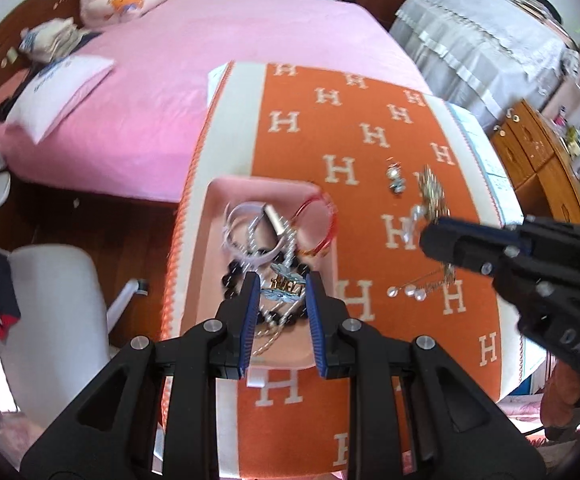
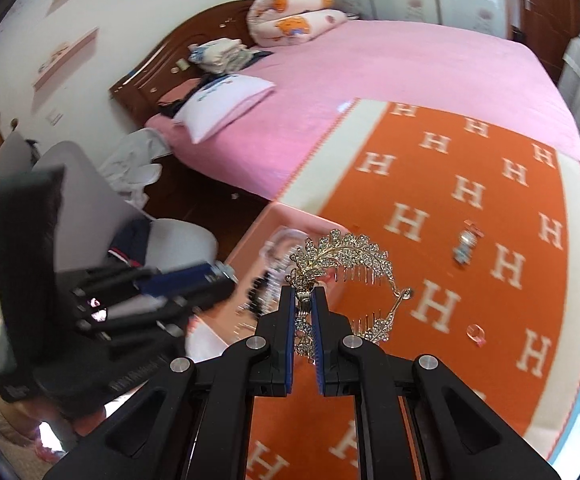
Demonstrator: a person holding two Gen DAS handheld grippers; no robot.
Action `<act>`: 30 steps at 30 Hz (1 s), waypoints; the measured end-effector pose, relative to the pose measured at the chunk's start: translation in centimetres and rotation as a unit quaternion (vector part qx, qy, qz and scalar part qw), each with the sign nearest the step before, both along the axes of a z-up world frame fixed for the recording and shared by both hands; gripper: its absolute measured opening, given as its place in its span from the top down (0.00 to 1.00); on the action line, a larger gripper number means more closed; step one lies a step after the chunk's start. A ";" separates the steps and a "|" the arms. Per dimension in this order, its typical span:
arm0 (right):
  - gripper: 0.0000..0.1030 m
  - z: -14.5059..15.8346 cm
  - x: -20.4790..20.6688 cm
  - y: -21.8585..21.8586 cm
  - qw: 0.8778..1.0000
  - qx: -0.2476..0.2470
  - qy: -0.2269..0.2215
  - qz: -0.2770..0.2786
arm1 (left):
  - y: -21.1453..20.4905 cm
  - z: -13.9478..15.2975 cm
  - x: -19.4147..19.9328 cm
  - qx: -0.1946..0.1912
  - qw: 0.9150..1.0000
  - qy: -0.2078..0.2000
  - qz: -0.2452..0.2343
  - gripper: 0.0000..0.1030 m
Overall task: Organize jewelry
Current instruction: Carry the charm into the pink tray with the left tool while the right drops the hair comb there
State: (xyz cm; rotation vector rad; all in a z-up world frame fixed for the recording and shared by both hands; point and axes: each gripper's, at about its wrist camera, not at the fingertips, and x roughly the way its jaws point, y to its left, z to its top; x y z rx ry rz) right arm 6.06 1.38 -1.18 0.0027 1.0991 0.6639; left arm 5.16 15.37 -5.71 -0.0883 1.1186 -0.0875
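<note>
A pink tray (image 1: 214, 216) on the orange H-patterned cloth (image 1: 370, 120) holds a red bangle (image 1: 322, 220), white bangles, black beads and a blue-gold brooch (image 1: 284, 288). My left gripper (image 1: 283, 280) is open above the tray, one finger on each side of the brooch. My right gripper (image 2: 304, 294) is shut on a gold rhinestone hair comb (image 2: 346, 256) and holds it above the cloth beside the tray (image 2: 286, 216). It also shows in the left wrist view (image 1: 434, 200). A small silver earring (image 1: 396, 178) and pearl pins (image 1: 410, 290) lie on the cloth.
A pink bed (image 1: 210, 60) lies behind the cloth-covered table. A grey chair (image 1: 62, 300) stands at the left. A wooden cabinet (image 1: 538, 156) is at the right. A small pink ring (image 2: 476, 334) and a silver piece (image 2: 466, 246) lie on the cloth.
</note>
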 end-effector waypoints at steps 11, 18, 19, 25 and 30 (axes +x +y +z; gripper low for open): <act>0.93 -4.3 2.0 6.4 0.996 0.020 0.076 0.045 | 1.2 -5.4 1.0 0.000 0.999 0.041 0.026 0.80; 0.93 -9.0 3.2 7.9 0.992 -0.023 0.108 0.058 | 1.2 -6.8 1.3 -0.002 0.999 0.045 0.031 0.80; 0.93 -9.4 3.3 8.0 0.992 -0.027 0.109 0.061 | 1.2 -6.8 1.2 -0.001 0.999 0.045 0.030 0.80; 0.93 -10.9 4.0 9.4 0.990 -0.039 0.118 0.071 | 1.8 -7.0 0.5 0.003 0.998 0.047 0.034 0.80; 0.93 -11.1 3.7 11.5 0.988 -0.045 0.115 0.094 | 2.4 -6.7 -0.2 0.004 0.998 0.048 0.037 0.73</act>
